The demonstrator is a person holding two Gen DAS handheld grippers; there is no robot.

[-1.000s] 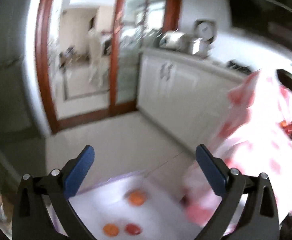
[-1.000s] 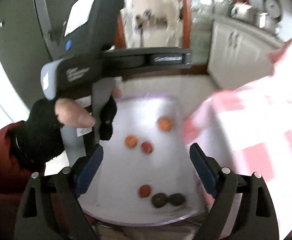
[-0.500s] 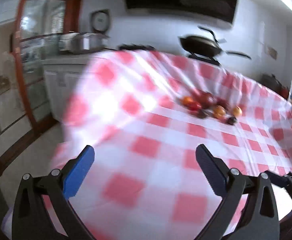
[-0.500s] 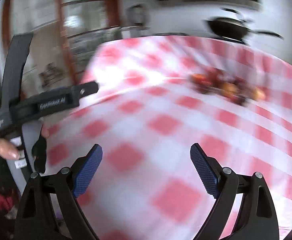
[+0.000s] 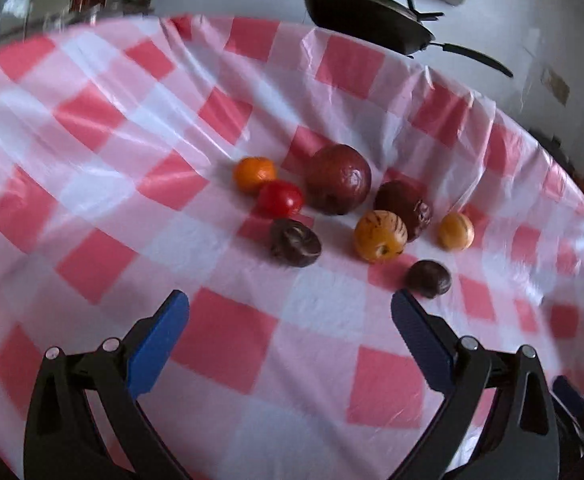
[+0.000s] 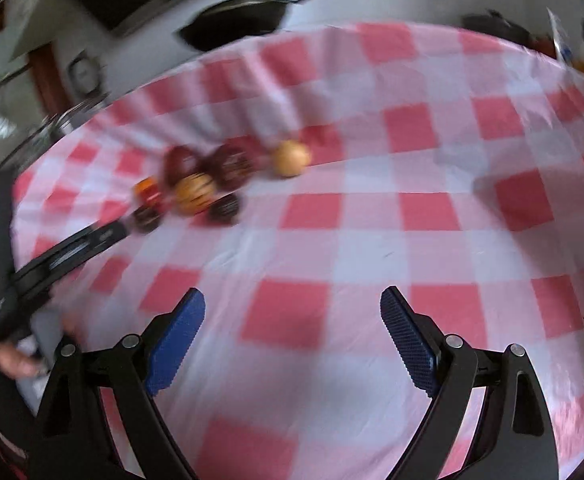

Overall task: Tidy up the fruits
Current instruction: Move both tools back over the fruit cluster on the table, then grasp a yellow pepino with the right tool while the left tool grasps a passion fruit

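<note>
Writing: none legible; the pale lettering on the left hand-held gripper's black body, seen from the right wrist view, is too blurred to read.
Left hand-held gripper point(image 5: 290, 312): blue-padded fingers spread wide, holding nothing, hovering over the cloth short of the fruit.
Right hand-held gripper point(image 6: 292, 308): blue ribbed pads wide apart as well, empty, touching nothing.
Fruit cluster: a large dark-red round fruit point(image 5: 339, 179) sits in the middle, with a small orange citrus point(image 5: 254, 174) and a glossy red tomato point(image 5: 280, 199) just beside it on the left (those two touch).
Near row: a wrinkled dark-purple fruit point(image 5: 295, 242), a yellow-orange striped fruit point(image 5: 380, 235) and a second wrinkled dark fruit point(image 5: 428, 279), the last close to the left gripper's right fingertip.
Far right: a smaller yellow striped fruit point(image 5: 455, 231), apart from the rest.
Surface: worktop under a creased red-and-white checked plastic cloth point(image 5: 220, 332).
Room: a black frying pan point(image 5: 366, 20) stands behind, against a white wall.
</note>
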